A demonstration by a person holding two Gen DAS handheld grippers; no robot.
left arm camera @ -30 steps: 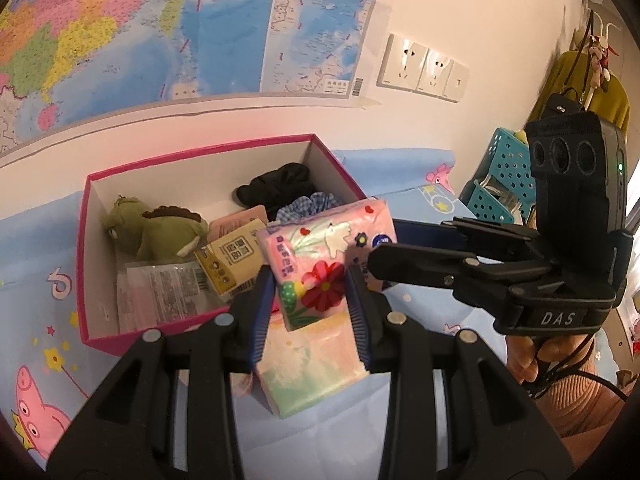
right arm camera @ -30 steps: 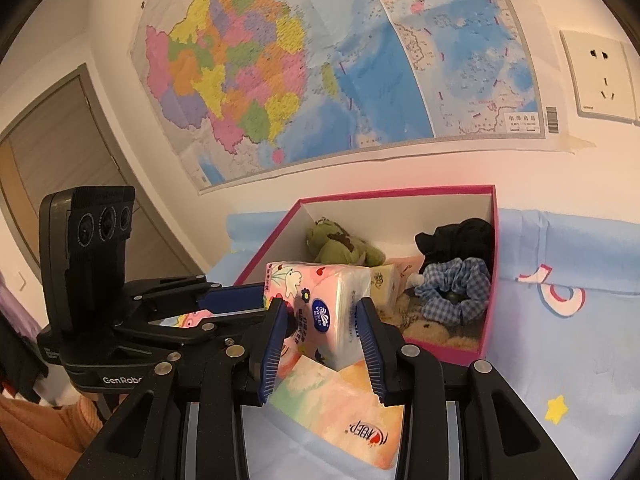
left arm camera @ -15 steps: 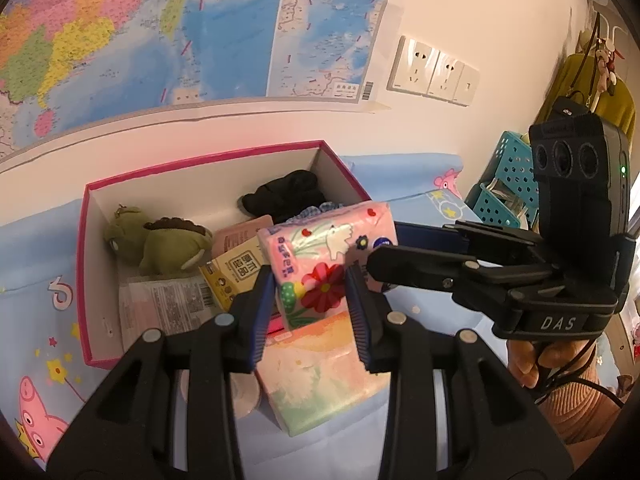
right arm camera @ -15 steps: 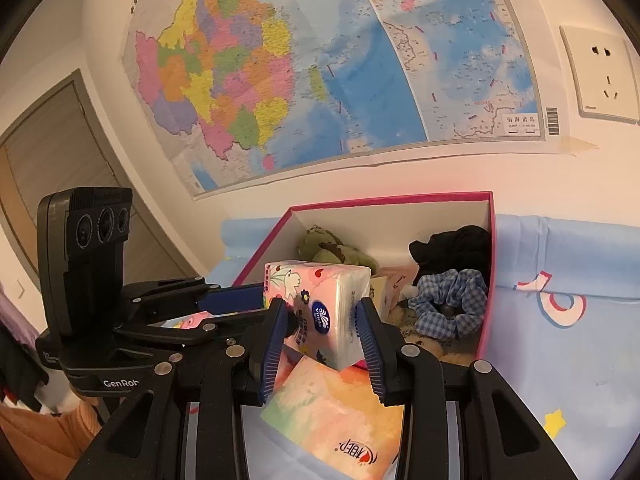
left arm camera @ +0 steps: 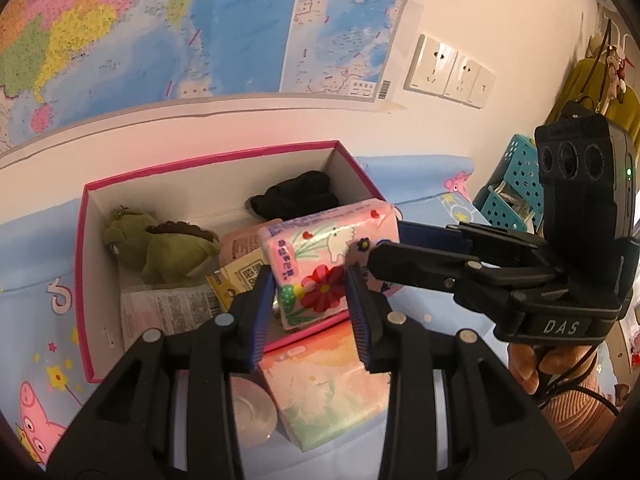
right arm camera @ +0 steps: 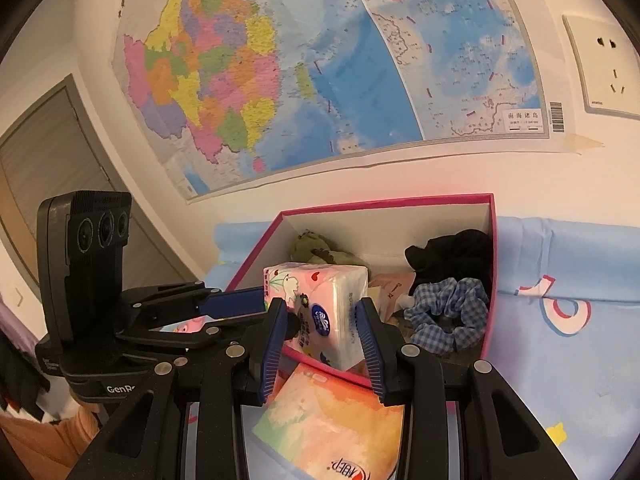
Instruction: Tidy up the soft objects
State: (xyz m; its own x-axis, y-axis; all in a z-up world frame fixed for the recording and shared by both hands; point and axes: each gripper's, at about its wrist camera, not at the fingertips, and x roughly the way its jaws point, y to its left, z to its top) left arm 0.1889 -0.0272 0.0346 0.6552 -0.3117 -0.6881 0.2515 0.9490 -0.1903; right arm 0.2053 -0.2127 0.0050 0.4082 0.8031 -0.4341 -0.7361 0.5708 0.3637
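Observation:
Both grippers hold one pink floral tissue pack (left arm camera: 320, 264) in the air over the near rim of the pink box (left arm camera: 82, 264). My left gripper (left arm camera: 310, 304) is shut on one end; my right gripper (right arm camera: 322, 320) is shut on the other end of the pack (right arm camera: 324, 308). In the box lie a green plush toy (left arm camera: 160, 248), a black cloth (left arm camera: 300, 196), a blue checked scrunchie (right arm camera: 448, 312) and flat packets (left arm camera: 168, 312). A second, orange-pastel tissue pack (left arm camera: 328, 396) lies on the blue cloth below the held one; it also shows in the right wrist view (right arm camera: 332, 420).
The box stands against a wall with a map (right arm camera: 320, 60) and sockets (left arm camera: 448, 72). Teal baskets (left arm camera: 512, 192) stand at the right. A small pale dish (left arm camera: 252, 412) lies beside the lower pack. The surface is a blue cartoon-print cloth (right arm camera: 560, 340).
Both grippers have carried the pink tissue pack up and forward toward the box; the box and the lower pack now sit lower and nearer in both views.

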